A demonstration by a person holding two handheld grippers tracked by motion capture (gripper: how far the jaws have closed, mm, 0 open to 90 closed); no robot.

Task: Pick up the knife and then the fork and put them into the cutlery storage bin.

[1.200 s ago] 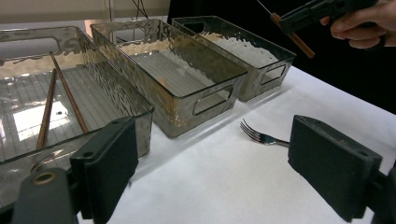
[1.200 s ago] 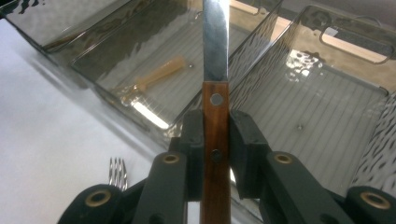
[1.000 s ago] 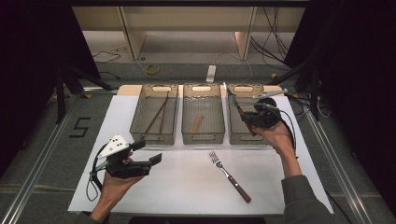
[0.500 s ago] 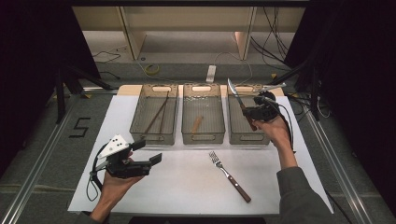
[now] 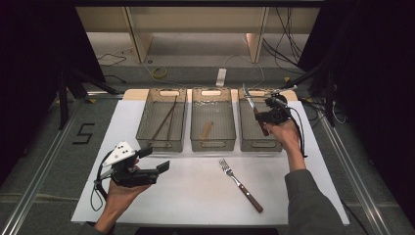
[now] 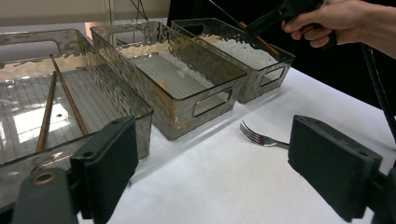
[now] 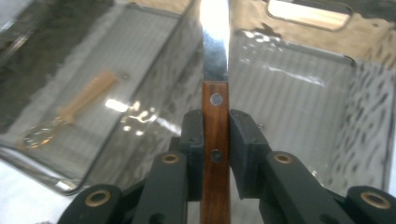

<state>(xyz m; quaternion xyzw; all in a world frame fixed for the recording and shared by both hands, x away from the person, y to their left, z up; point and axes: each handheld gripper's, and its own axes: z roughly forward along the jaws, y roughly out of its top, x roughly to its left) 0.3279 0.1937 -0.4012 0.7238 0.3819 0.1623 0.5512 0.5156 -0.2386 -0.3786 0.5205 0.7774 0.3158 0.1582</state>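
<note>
From above, your left hand (image 5: pixel 117 196) sits low at 7 o'clock on the white mat (image 5: pixel 195 196), forearm coming straight up from the bottom edge, the left gripper (image 5: pixel 155 160) level and aimed toward 3 o'clock. Your right arm reaches up to 1 o'clock, right gripper (image 5: pixel 259 117) held over the right bin (image 5: pixel 252 142). Against a second ago, the left hand is where it was; the right has lifted further toward 12 o'clock, and the knife (image 5: pixel 249 98) now stands steeper over that bin. The fork (image 5: pixel 240 183) lies on the mat at 5 o'clock, apart from both hands.

In the left gripper view, the jaws are spread wide with nothing between them — the fork's tines (image 6: pixel 254 135) show in the gap, well beyond. Chopsticks (image 6: pixel 60 102) lie in the bin at 10 o'clock.

In the right gripper view, the jaws are pressed onto the knife's wooden handle (image 7: pixel 215 140), pinching it from both sides — blade pointing to 12 o'clock above the bin floor. A spoon (image 7: pixel 70 116) lies in the middle bin (image 7: pixel 140 84) at 9 o'clock.
</note>
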